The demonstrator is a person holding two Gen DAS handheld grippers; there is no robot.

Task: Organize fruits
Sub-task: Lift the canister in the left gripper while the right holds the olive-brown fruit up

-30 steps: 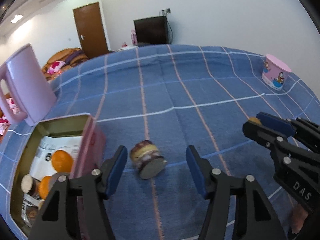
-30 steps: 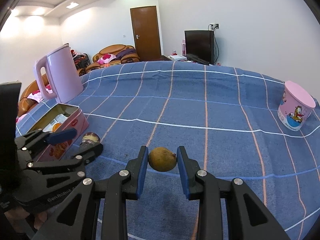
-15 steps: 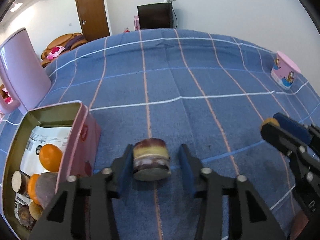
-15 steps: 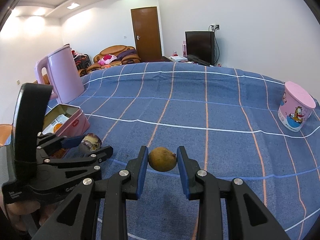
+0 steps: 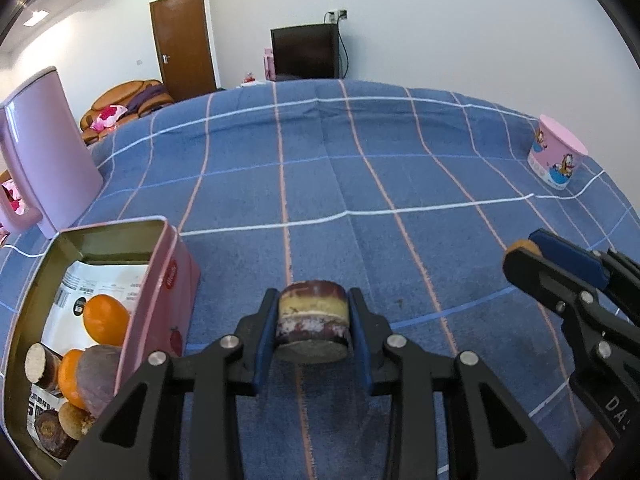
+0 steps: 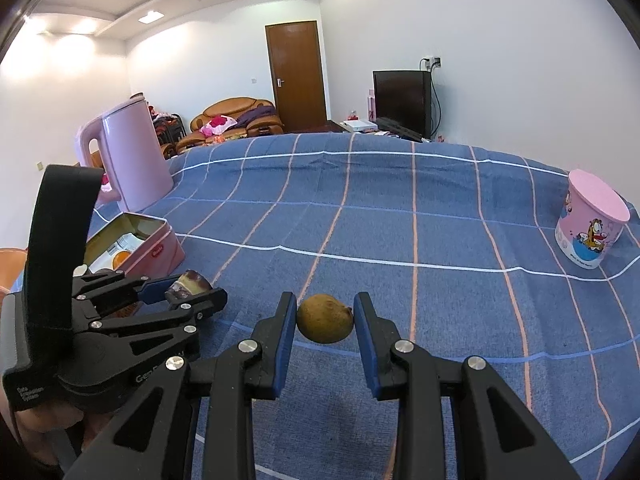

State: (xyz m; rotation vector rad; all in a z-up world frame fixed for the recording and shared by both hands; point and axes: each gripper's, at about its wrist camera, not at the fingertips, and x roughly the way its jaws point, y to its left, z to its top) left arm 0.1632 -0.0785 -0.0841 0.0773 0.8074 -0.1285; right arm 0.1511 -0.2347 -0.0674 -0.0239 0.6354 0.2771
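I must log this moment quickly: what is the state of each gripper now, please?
Left gripper: closed on the purple and yellow cut chunk.
Right gripper: closed on the small brown round fruit.

Support surface: a broad top under a blue checked cloth, gridded with white and orange lines, a few light creases toward the far edge.

Resting directly on it:
- pink kettle, upright, far left corner.
- open pink tin, just in front of the kettle, left side; oranges and brownish pieces inside on printed packets.
- pink cartoon-printed cup, upside down, far right, well apart from the rest.

Middle of the cloth holds nothing lying loose.
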